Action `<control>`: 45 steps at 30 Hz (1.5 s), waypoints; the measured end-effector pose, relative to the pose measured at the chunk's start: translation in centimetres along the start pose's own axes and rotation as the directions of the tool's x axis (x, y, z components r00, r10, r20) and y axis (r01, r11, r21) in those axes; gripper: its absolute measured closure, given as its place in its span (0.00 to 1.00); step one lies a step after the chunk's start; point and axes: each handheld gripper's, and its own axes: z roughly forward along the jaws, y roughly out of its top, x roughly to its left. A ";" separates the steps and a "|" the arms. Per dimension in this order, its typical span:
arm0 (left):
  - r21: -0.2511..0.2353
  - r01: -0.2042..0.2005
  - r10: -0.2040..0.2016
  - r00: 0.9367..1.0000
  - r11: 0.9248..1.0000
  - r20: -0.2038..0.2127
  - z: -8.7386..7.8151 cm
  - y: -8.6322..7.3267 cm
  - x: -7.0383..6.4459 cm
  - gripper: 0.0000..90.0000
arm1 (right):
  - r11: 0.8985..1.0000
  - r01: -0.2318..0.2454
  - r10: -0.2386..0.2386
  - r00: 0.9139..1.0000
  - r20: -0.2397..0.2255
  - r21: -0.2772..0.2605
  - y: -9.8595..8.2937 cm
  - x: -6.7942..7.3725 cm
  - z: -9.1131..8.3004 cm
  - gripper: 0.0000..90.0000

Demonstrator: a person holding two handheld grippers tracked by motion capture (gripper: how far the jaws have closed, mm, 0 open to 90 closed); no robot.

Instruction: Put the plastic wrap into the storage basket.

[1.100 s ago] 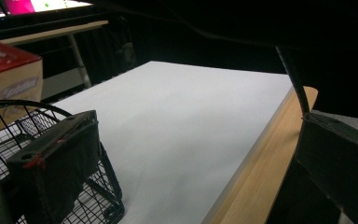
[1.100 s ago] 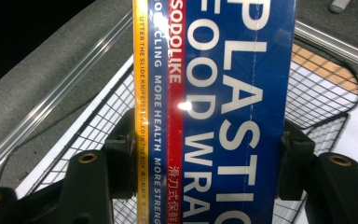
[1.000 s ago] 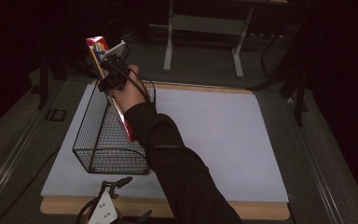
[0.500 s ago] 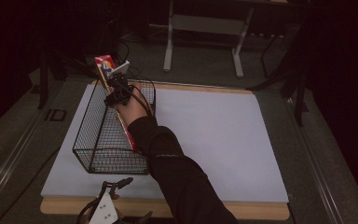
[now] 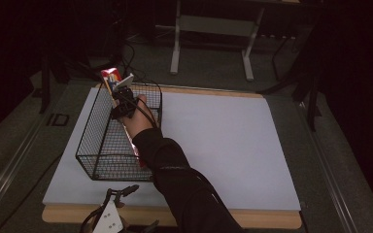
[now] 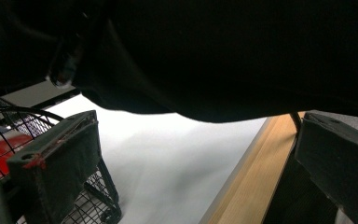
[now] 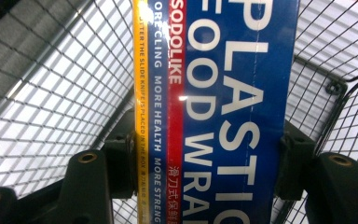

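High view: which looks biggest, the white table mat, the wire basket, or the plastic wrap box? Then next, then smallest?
1. White table mat, biggest by far.
2. Wire basket.
3. Plastic wrap box, smallest, partly hidden by the right gripper holding it.

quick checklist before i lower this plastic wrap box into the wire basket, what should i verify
1. Grip on the plastic wrap box: ok, the right gripper has a jaw pressed on each side of it.
2. Box over the wire basket: ok, in the high view its top end sticks up above the far rim and the rest runs down inside.
3. Room in the basket: cannot tell, the left gripper view shows something red behind the mesh.
4. Left gripper out of the way: ok, open, holding nothing, at the near table edge.
5. Basket flat on the white mat: ok.
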 end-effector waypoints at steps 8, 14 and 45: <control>0.002 0.000 0.000 1.000 1.000 0.000 0.1 0.0 0.0 0.01 | 1.000 0.002 -0.002 1.000 -0.010 0.018 -0.7 -0.1 0.8 0.44; 0.004 -0.001 0.001 1.000 1.000 0.000 0.1 0.0 0.0 0.01 | 1.000 0.008 -0.007 1.000 -0.009 0.015 -1.0 -0.2 0.9 0.44; 0.010 -0.004 0.004 1.000 1.000 0.004 0.2 -0.1 0.0 0.01 | 0.999 0.030 -0.028 0.997 -0.070 0.023 -1.3 -0.8 1.2 0.36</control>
